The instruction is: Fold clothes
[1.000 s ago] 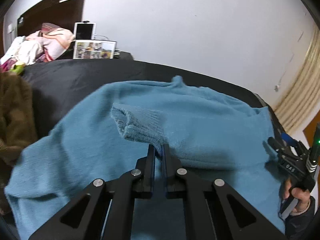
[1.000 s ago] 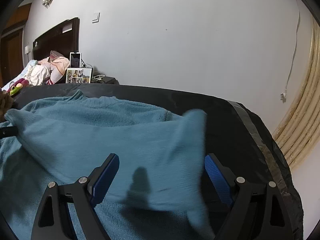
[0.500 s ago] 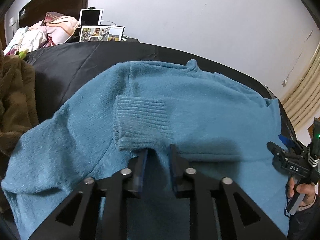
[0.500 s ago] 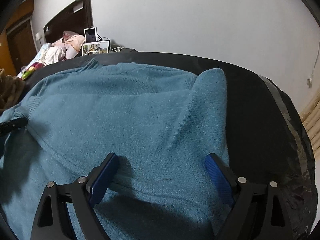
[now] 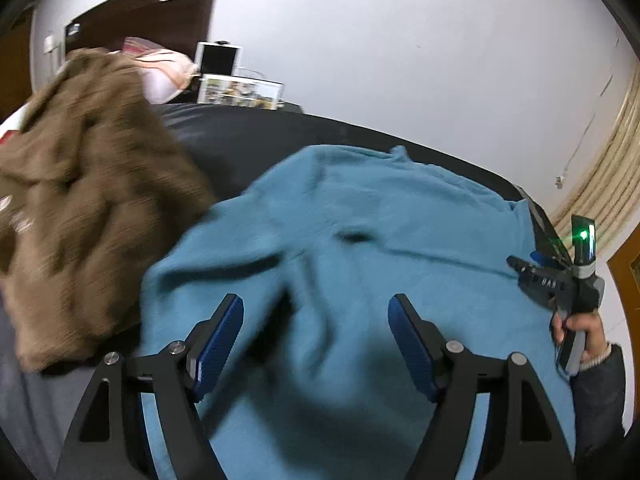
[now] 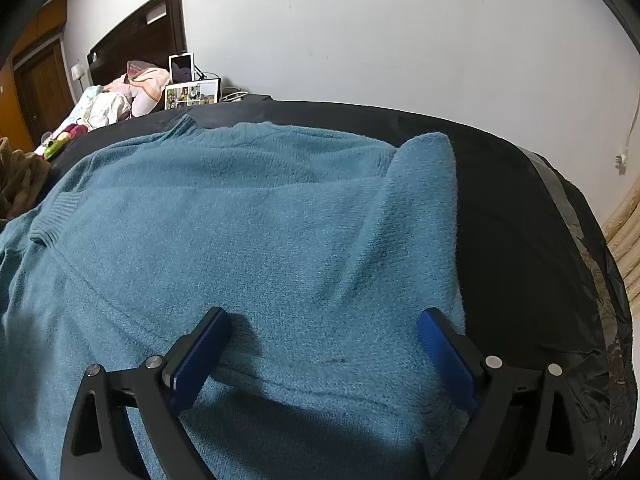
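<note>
A blue sweater [image 6: 248, 240] lies spread over the black-covered bed [image 6: 520, 208], both sleeves folded in across its body. The left gripper [image 5: 316, 336] hangs over its near left part, jaws opening with only loose knit below, nothing pinched; the right gripper [image 6: 320, 344] stands over the near right edge, jaws opening wide, gripping nothing. A brown garment [image 5: 80, 200] is heaped just left of the sweater.

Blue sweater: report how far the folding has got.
Done: both sleeves lie folded across the blue sweater, one cuff on its body. In hand: nothing; left gripper and right gripper are opening, empty. Left: folding the body, then the brown garment.
</note>
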Motion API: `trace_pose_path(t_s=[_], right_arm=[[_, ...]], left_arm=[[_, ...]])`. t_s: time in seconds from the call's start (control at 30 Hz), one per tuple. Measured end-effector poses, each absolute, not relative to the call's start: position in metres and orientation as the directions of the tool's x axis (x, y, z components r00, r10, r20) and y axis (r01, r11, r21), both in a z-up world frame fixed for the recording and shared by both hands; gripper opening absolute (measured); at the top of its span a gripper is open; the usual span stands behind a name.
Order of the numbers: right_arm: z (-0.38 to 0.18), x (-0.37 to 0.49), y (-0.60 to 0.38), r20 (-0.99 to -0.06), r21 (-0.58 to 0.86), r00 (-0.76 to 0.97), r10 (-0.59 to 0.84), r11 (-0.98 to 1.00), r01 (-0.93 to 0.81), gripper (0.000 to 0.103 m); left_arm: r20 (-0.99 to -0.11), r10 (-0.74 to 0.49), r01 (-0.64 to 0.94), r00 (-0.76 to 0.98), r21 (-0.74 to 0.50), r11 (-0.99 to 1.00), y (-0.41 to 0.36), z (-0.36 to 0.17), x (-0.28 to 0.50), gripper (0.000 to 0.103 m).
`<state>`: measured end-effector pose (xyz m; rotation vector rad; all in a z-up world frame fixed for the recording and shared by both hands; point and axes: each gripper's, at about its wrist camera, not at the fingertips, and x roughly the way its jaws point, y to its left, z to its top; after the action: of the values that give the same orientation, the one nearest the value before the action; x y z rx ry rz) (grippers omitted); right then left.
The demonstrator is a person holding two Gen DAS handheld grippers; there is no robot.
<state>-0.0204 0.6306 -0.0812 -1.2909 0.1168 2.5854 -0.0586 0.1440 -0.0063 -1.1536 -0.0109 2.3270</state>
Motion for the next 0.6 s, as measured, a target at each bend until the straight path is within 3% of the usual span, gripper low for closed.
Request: trace_pose_path(t_s=[0.33, 0.6], right_arm=[[-0.081, -0.02, 0.629, -0.795, -0.05, -0.575, 0.194, -0.965, -0.257, 0.098], [-0.07, -0.008, 0.615, -0.787, -0.093, -0.562, 0.255, -0.95, -0.3, 0.098]], left_arm=[[-0.763, 0.419, -0.352, -0.492, -0.265, -0.898, 0.051, -0.025, -0.033, 0.08], [-0.774, 0.457, -0.384, -0.438, -0.298, -0.874, 0.061, -0.048, -0.032, 0.08]])
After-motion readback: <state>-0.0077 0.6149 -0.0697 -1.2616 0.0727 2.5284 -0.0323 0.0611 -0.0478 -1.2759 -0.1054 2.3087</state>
